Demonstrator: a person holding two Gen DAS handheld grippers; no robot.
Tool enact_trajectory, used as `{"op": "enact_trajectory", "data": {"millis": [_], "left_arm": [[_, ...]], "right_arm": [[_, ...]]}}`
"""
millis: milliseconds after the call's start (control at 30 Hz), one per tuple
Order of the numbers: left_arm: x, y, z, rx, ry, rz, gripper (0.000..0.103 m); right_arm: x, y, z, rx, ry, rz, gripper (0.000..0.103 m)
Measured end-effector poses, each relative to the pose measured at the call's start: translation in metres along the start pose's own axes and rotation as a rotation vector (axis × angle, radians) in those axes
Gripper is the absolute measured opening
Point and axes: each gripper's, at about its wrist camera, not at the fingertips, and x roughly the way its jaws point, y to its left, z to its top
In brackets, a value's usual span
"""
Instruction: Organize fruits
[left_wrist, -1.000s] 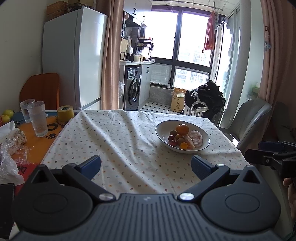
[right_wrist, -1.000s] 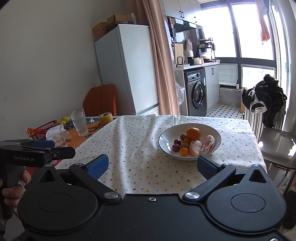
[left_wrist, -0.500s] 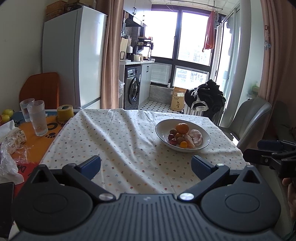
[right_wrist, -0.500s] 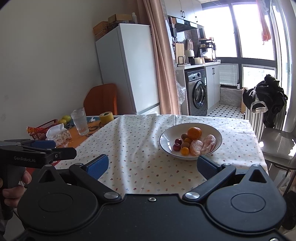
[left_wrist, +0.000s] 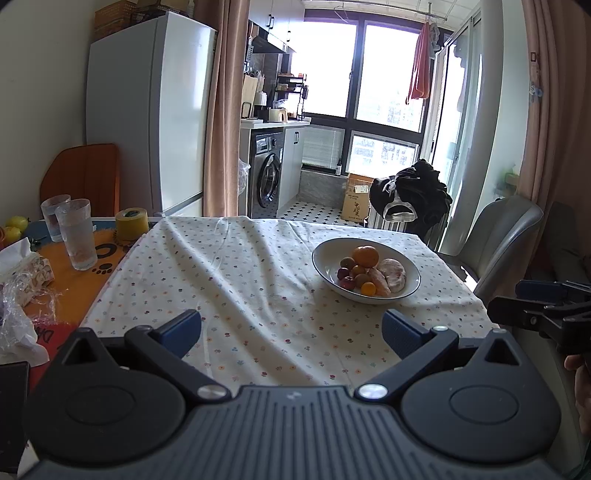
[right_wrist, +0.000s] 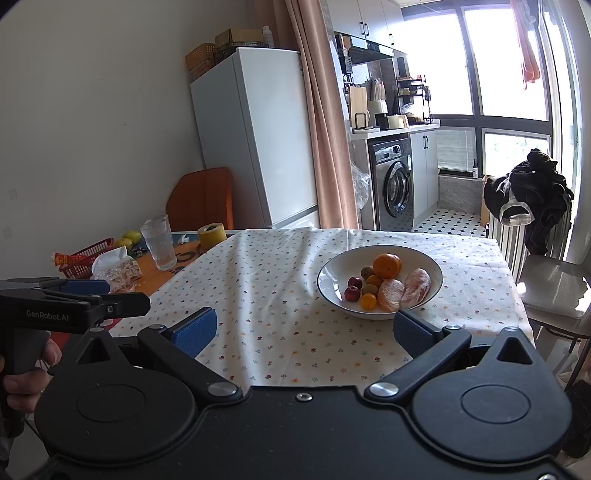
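2 open jaws, fruit bowl (left_wrist: 325, 273) ahead, apart

Both claws have eased slightly toward the bowl (right_wrist: 379, 280).

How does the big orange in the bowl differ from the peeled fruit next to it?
The orange is round, bright and still in its skin; the peeled fruit is paler, duller and shows its segments. The orange sits toward the far side of the bowl, the peeled fruit nearer the front rim. Both lie in the same bowl.
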Motion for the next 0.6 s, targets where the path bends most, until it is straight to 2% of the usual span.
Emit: {"op": "enact_trajectory", "data": {"millis": [600], "left_arm": [[-0.0024,0.0046,-0.0025,-0.006,-0.004,0.005,0.103]], "right_arm": [[-0.0017,-0.0009,0.0012,0.003,-0.004,0.006,0.103]]}}
